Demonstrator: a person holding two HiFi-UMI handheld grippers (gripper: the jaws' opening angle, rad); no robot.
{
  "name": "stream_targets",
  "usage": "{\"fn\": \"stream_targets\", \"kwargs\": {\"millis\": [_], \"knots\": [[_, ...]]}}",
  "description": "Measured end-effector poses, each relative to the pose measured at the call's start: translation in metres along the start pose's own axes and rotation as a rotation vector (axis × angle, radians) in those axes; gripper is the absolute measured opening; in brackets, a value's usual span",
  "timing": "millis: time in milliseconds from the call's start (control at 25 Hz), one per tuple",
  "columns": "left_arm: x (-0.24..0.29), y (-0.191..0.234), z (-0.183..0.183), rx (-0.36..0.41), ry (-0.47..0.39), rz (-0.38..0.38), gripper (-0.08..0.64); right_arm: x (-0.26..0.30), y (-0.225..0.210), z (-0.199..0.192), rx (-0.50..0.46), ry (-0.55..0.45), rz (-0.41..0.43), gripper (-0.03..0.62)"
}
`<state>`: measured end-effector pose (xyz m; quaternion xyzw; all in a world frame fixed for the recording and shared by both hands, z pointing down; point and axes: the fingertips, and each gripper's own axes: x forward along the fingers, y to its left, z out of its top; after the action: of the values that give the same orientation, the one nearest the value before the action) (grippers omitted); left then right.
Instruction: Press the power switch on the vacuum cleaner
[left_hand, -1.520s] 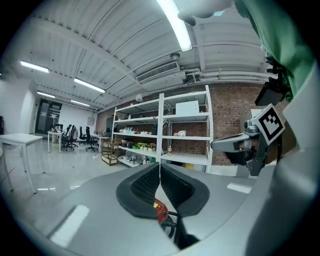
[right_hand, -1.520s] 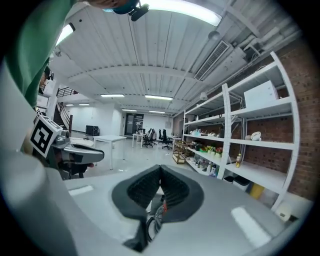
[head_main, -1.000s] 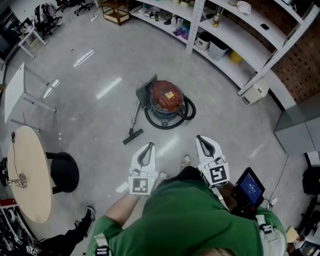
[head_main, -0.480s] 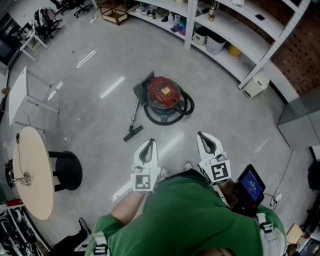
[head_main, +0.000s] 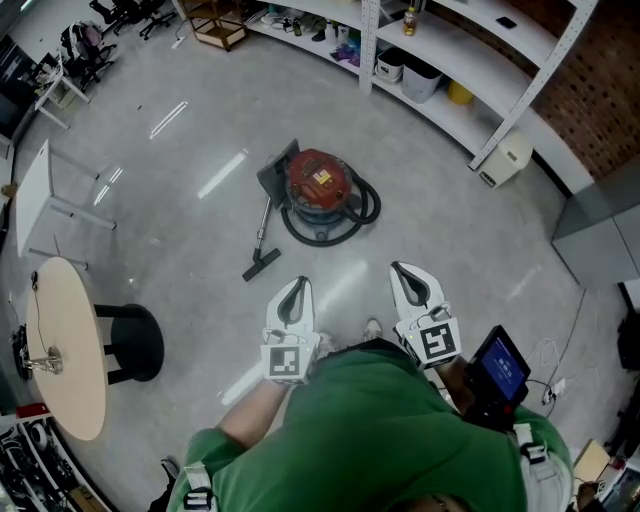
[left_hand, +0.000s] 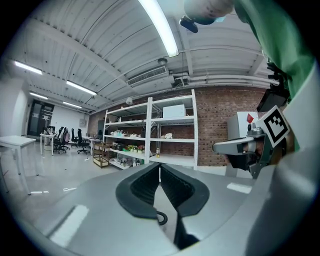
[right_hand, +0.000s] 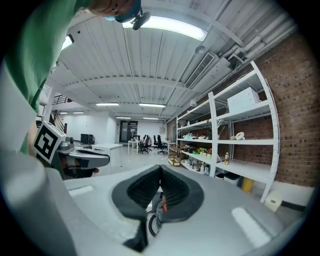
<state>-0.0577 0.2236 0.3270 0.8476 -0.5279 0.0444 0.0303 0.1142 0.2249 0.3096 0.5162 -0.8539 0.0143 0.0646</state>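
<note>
Judged at the approach stage: left gripper (head_main: 297, 287) and right gripper (head_main: 402, 272) both closed, empty, vacuum cleaner (head_main: 318, 186) well ahead of both; next, needing to step close and locate its switch.

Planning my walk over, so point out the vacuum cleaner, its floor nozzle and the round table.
vacuum cleaner (head_main: 318, 181), head view, red top.
floor nozzle (head_main: 261, 265), head view, black foot.
round table (head_main: 70, 330), head view, bare top.

Right hand-held gripper (right_hand: 160, 167) — jaws together, empty, white shelving (right_hand: 212, 131) beyond, apparently stocked
</note>
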Motion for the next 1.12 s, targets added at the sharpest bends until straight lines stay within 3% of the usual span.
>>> {"fn": "stream_targets", "kwargs": {"millis": [1120], "knots": [[-0.001, -0.007, -0.012, -0.003, 0.02, -0.003, 0.008, -0.003, -0.003, -0.003, -0.001, 0.012, -0.011, 0.003]]}}
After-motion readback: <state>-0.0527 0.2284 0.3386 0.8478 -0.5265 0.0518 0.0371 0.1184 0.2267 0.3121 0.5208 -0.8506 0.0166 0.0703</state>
